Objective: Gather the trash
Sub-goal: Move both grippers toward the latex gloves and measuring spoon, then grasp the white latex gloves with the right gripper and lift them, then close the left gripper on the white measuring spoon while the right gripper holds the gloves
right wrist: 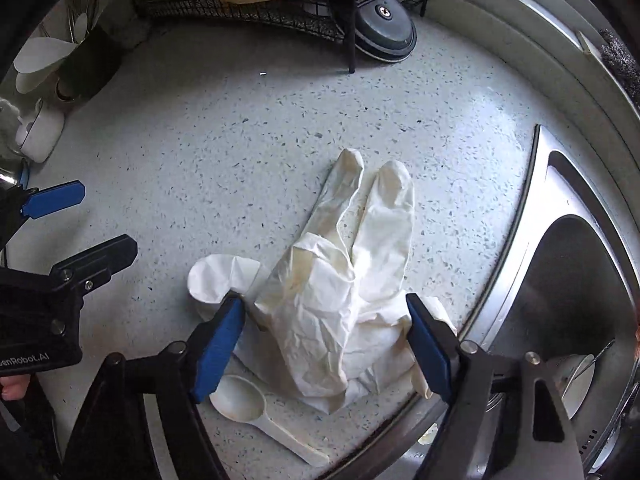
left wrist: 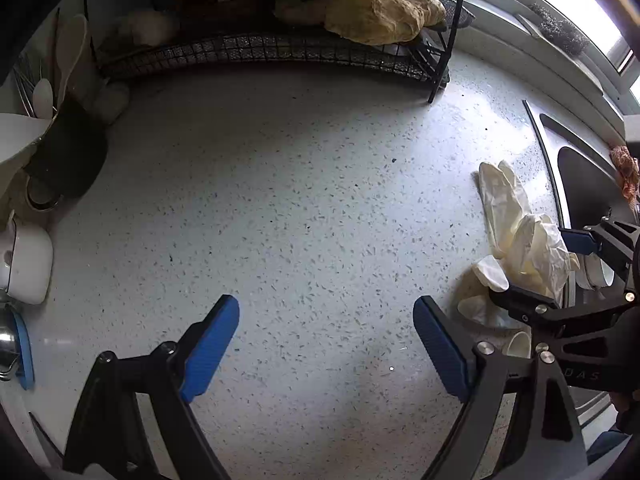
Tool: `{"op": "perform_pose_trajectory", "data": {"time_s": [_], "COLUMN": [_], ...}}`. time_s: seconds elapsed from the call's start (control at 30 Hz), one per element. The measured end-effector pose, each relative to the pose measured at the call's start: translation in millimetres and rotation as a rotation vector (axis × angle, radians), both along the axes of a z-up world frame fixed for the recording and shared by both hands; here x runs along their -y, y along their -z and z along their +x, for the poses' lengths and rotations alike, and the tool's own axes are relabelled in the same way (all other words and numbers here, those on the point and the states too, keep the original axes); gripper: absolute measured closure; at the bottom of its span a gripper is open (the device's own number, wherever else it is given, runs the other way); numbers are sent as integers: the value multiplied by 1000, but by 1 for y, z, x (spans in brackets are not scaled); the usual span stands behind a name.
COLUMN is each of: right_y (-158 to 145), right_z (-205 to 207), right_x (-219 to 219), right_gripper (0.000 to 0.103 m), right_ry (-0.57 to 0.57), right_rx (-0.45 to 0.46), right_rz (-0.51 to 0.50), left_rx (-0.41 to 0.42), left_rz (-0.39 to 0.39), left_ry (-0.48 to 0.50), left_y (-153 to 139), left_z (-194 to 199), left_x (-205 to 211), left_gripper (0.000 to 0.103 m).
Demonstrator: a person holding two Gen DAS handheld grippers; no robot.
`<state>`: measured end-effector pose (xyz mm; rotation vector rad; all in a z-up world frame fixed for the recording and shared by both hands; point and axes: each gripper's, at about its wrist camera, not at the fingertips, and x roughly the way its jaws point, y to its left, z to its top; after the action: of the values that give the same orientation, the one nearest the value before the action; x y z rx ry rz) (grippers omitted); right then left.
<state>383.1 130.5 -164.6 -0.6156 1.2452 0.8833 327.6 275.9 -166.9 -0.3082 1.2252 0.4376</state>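
A crumpled white disposable glove (right wrist: 352,272) lies flat on the speckled counter, beside the sink rim. My right gripper (right wrist: 325,304) points down over it with its jaws wide. The blue pads (right wrist: 220,344) stand at either side of the glove's wrinkled cuff end, which lies between them on the counter. A white plastic spoon (right wrist: 248,404) lies just under the left pad. My left gripper (left wrist: 326,308) hangs open over bare counter with nothing between its fingers. In the left wrist view the glove (left wrist: 516,224) and the right gripper (left wrist: 536,268) sit at the right edge.
A steel sink (right wrist: 532,208) takes up the right side. A black wire rack (left wrist: 280,48) holding a yellowish cloth (left wrist: 380,12) stands at the back. A dark utensil holder (left wrist: 68,152) and a white mug (left wrist: 32,268) sit at the left. A grey lid (right wrist: 384,28) leans by the rack.
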Motion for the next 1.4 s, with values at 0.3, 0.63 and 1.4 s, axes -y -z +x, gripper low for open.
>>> {"op": "perform_pose_trajectory", "data": {"time_s": [0.3, 0.63, 1.4], "right_y": [-10, -56, -35], "right_z": [-9, -15, -39], "right_x": [7, 59, 156], "right_gripper": [92, 96, 96], "right_ry": [3, 159, 430], "right_rx": [68, 134, 119], "right_rz": [31, 152, 89], "left_rx": [14, 77, -30], "left_rz": [8, 15, -112], "left_ry": [57, 195, 391], "left_y": [-9, -42, 14], "left_z": [1, 7, 46], "left_x": [12, 49, 115], "left_gripper": [15, 15, 15]}}
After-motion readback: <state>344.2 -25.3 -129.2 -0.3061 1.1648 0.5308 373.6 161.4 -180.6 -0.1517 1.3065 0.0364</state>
